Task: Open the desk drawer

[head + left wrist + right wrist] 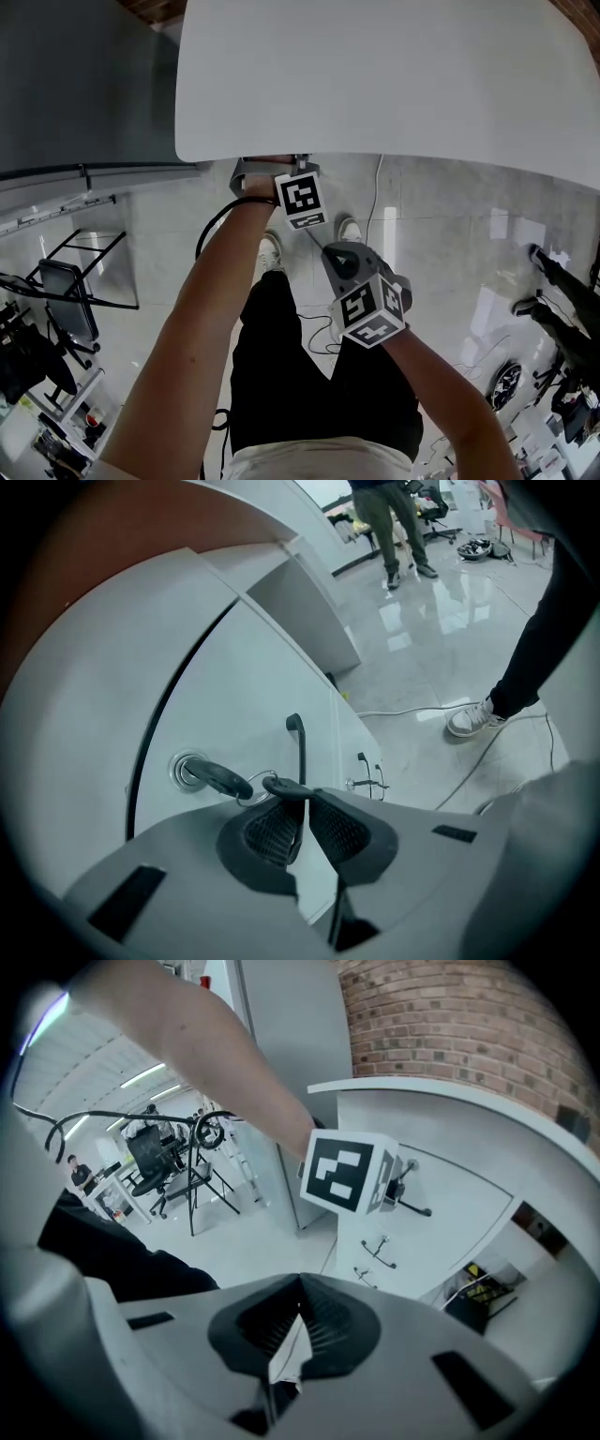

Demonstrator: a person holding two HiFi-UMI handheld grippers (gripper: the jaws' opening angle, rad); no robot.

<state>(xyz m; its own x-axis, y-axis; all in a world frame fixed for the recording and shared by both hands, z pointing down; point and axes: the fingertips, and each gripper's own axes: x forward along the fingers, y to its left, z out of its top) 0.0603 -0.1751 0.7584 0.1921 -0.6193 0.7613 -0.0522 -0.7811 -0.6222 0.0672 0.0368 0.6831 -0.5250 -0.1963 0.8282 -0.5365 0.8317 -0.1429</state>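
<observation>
Bright, even indoor light; ceiling strip lights [142,1075] show in the right gripper view. The polished floor [450,253] throws pale glare, and the white desk [375,75] looks nearly washed out. Both gripper views bend straight lines and darken at the corners.

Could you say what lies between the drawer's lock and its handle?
A key ring with a dark tag, hanging from the key in the lock; left gripper view.

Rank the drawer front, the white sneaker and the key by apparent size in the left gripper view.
1. drawer front, clearly largest.
2. white sneaker and key: about alike, and the sneaker lies farther away, so unranked.
</observation>
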